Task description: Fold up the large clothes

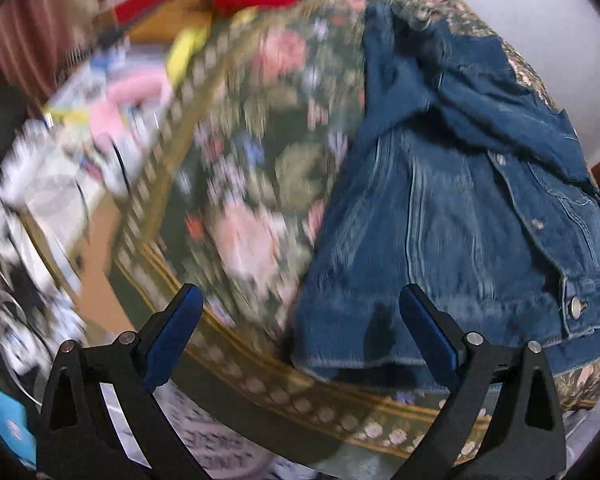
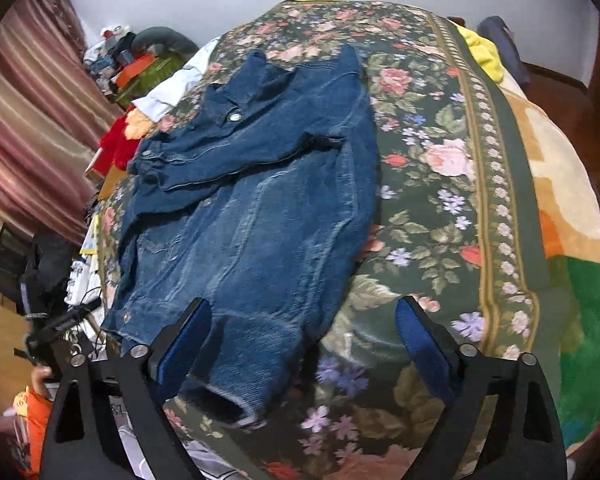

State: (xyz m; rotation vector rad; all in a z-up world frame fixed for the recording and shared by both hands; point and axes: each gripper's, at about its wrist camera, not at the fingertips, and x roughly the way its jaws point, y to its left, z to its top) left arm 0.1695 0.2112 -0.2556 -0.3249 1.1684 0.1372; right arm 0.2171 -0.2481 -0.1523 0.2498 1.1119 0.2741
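A blue denim jacket (image 2: pixel 252 208) lies spread on a dark floral bedspread (image 2: pixel 432 184), collar at the far end, one sleeve folded across its chest, another sleeve cuff (image 2: pixel 228 404) near me. My right gripper (image 2: pixel 304 320) is open and empty, hovering over that near sleeve. In the left wrist view the jacket (image 1: pixel 452 216) lies at the right with its hem nearest, metal buttons showing. My left gripper (image 1: pixel 300 312) is open and empty, just above the hem and the bedspread (image 1: pixel 252 184) edge. This view is motion-blurred.
Clutter of clothes and boxes (image 2: pixel 132 68) sits past the bed's far left, by a striped curtain (image 2: pixel 32 120). A yellow cloth (image 2: pixel 484 52) and an orange-green blanket (image 2: pixel 572 240) lie at the right. Papers and pink items (image 1: pixel 100 120) lie left of the bed.
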